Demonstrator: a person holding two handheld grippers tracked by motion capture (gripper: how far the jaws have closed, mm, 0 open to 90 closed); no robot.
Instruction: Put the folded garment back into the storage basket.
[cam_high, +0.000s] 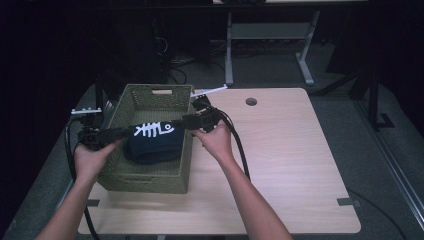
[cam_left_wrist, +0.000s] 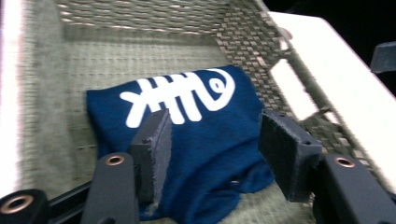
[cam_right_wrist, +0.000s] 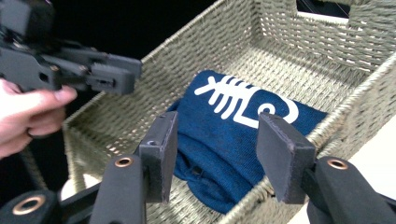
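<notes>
A folded navy garment (cam_high: 152, 142) printed with a white fish skeleton (cam_high: 154, 130) lies on the floor of an olive woven basket (cam_high: 122, 172), which stands on the left part of the light wooden table (cam_high: 285, 160), close to its left edge. The garment sits toward the basket's near right wall, the print facing up.

The left gripper (cam_left_wrist: 212, 149) hangs over the basket's left rim in the high view, its jaws parted with nothing between the pads; in the left gripper view the garment lies below them, not pinched. The right gripper (cam_right_wrist: 215, 156) hovers above the basket's right rim, its jaws likewise apart and empty, the garment underneath and clear of the pads. In the right gripper view the left hand (cam_right_wrist: 28, 114) and its gripper show at the basket's opposite wall.
</notes>
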